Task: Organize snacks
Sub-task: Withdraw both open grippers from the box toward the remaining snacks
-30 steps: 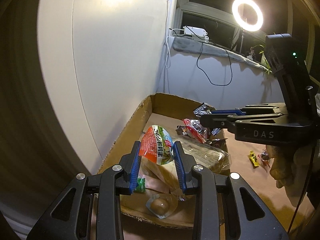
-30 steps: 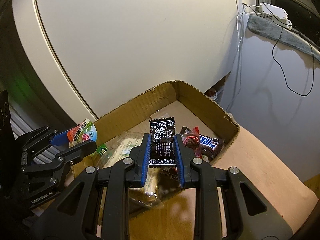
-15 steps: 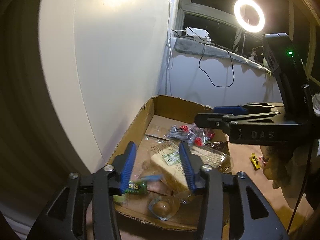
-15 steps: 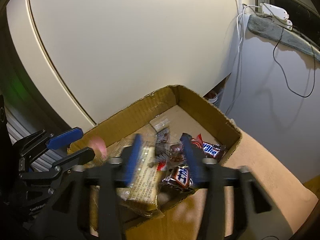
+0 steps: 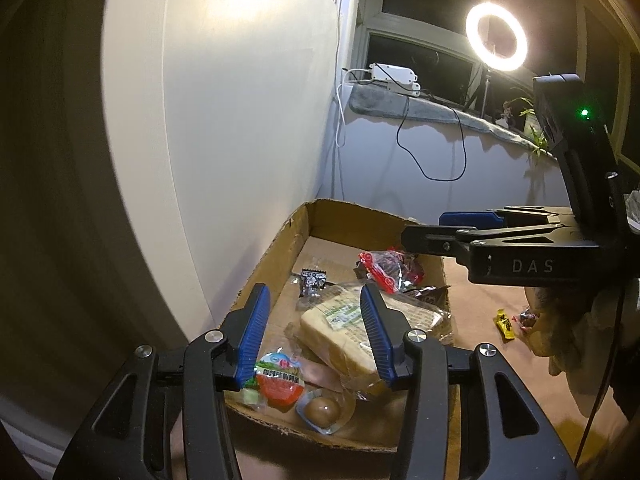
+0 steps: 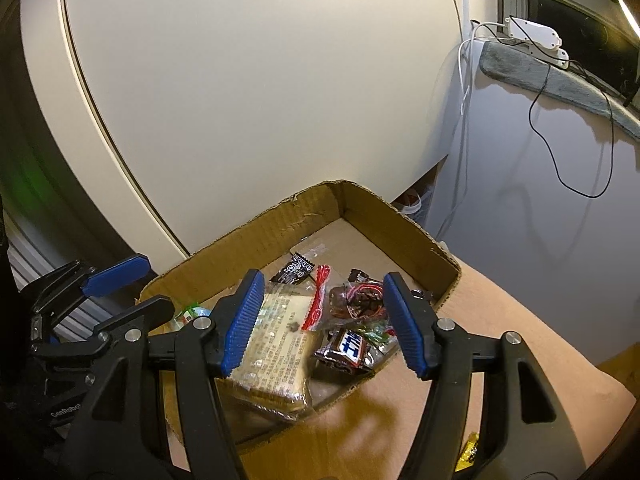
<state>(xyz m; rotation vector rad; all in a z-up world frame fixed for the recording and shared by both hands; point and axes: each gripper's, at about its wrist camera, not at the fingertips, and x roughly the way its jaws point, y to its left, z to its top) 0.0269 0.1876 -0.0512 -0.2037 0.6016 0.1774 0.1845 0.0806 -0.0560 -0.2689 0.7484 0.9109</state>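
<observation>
White panelling is rising behind the cardboard box [image 5: 276, 240] sitting on the desk [image 6: 500, 320]. Both tools, left tool [image 5: 316, 336] and right tool [image 6: 324, 320], are hovering spread wide and empty; beneath them in the box are lying the bread pack [image 5: 340, 336], egg packet [image 5: 280, 380] and black sachet [image 6: 294, 272].

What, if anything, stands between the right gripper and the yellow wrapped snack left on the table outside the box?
Nothing visible blocks it. The yellow snack lies on bare table right of the cardboard box, beside a reddish wrapper. The right gripper hangs open over the box, facing away from it.
</observation>
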